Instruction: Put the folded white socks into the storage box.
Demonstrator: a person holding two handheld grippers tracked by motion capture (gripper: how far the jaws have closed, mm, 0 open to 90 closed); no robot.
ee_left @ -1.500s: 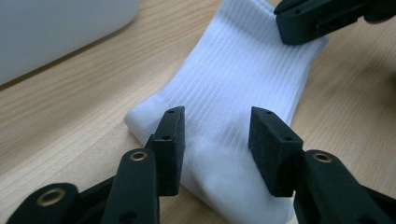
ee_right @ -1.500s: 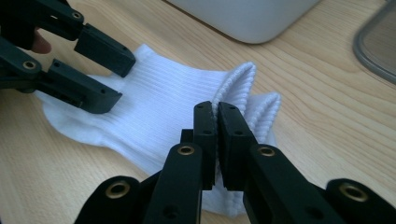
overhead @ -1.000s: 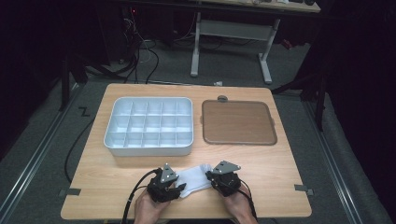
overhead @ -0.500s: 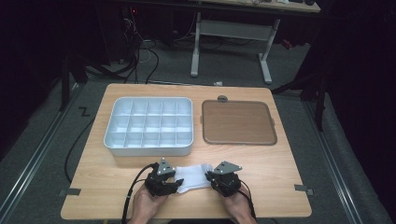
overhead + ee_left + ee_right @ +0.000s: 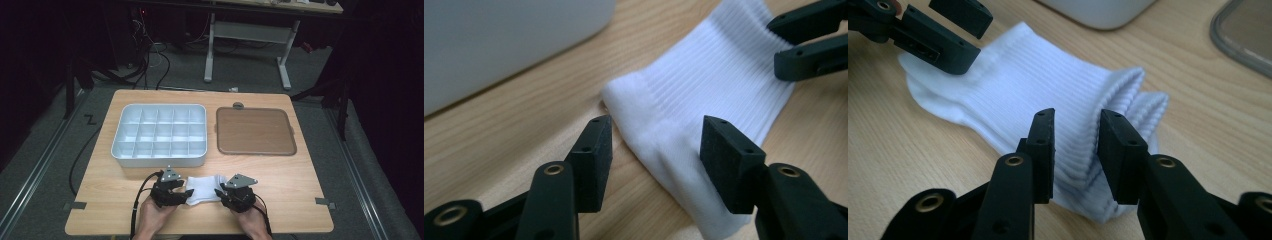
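The wooden bench (image 5: pixel 295 200) carries three things, and the work in hand sits at its near edge. At the far left lies a white compartment tray (image 5: pixel 160 155), its cells bare as far as the high view tells. To its right lies a brown flat tray (image 5: pixel 255 131), also with nothing on it.

Near the person, between the two hands, a white ribbed sock (image 5: pixel 206 187) lies flat on the wood, folded over on itself: the right gripper view shows two cuff layers stacked at that end (image 5: pixel 1128 95), and the left gripper view shows a rounded fold at the other end (image 5: pixel 649 115). The folding looks largely done.

The left gripper (image 5: pixel 651 150) stands at the folded end with its jaws wide, one on each side of the cloth and neither pressing it; they have just been opening. The right gripper (image 5: pixel 1075 150) stands at the cuff end with a moderate gap; its jaws have also just been opening, and the ribbed edge lies between them without being pinched.

Both ends appear to be let go, so the sock rests on its own. What seems left is to take it up again and place it, probably into the compartment tray, which sits just beyond it.
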